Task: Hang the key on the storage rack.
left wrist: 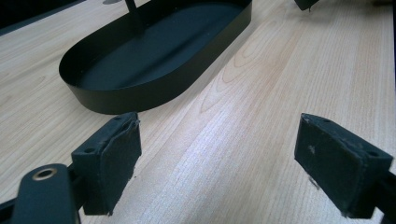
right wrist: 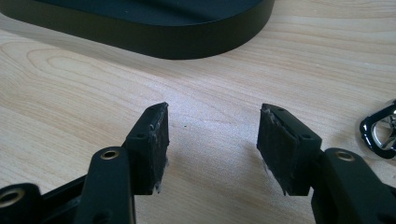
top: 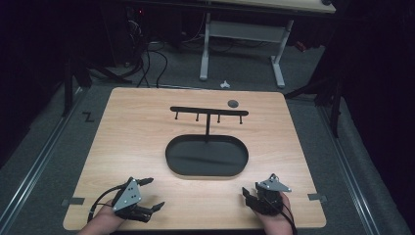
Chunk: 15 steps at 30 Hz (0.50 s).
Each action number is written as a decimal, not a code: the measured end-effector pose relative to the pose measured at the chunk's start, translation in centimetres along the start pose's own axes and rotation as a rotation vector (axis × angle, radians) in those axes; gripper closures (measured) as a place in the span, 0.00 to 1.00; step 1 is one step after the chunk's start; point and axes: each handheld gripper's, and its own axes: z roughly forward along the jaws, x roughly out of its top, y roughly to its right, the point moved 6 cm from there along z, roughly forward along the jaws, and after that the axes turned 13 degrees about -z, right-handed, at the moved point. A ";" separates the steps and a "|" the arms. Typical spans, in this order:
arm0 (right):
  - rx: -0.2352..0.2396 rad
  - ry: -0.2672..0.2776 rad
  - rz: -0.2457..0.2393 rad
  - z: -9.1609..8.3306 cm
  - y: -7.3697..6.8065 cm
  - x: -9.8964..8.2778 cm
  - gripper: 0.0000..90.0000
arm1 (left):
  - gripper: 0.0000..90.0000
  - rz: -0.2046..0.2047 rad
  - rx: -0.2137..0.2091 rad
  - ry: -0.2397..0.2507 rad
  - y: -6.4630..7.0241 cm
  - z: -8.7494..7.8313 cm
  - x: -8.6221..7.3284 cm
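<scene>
Wooden table (top: 147, 127), light grain, rounded corners. Black oval tray (top: 206, 156) sits mid-table, slightly toward the near side: matte metal, low upright wall, flat bare floor. A thin black post (top: 208, 126) rises from the tray's far edge and carries a horizontal bar (top: 209, 111) with four short pegs hanging down; it reads as a T-shaped rack. Small dark round disc (top: 233, 103) lies on the table just beyond the bar's right end, apart from it.

Left gripper (top: 150, 194) rests at the near left edge, held by a hand (top: 105, 220), grey plate on top. Jaws wide apart, nothing between them; in the left gripper view the pads (left wrist: 119, 158) frame bare wood, with the tray (left wrist: 140, 88) ahead and to the left.

Right gripper (top: 246, 196) sits at the near right edge, also hand-held. Jaws spread, narrower than the left, nothing gripped; its pads (right wrist: 154, 140) hover over bare wood, tray wall (right wrist: 177, 39) close ahead. A shiny metal ring (right wrist: 380, 133) lies on the table at that view's right edge, partly cut off; what it is I cannot tell.

Both grippers are well apart from each other and clear of the tray.
</scene>
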 end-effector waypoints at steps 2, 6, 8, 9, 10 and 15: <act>0.002 0.001 0.001 0.0 0.0 0.0 0.48 | 0.17 -0.001 0.001 0.000 0.0 0.0 0.0; 0.003 0.008 -0.024 -0.2 0.2 0.0 0.51 | 0.17 0.000 0.000 0.000 0.0 0.0 0.0; 0.017 0.010 -0.014 -0.4 0.2 0.1 0.56 | 0.17 0.000 0.000 0.000 0.0 0.0 0.0; 0.026 0.014 -0.009 -0.5 0.3 0.2 0.56 | 0.17 0.000 0.000 -0.001 0.0 0.0 0.0; 0.027 0.016 -0.014 -0.6 0.4 0.2 0.57 | 0.17 -0.001 0.000 -0.001 0.0 0.0 0.0; 0.024 -0.009 -0.049 -0.6 0.4 0.1 0.52 | 0.17 -0.003 0.004 -0.001 0.0 0.0 0.0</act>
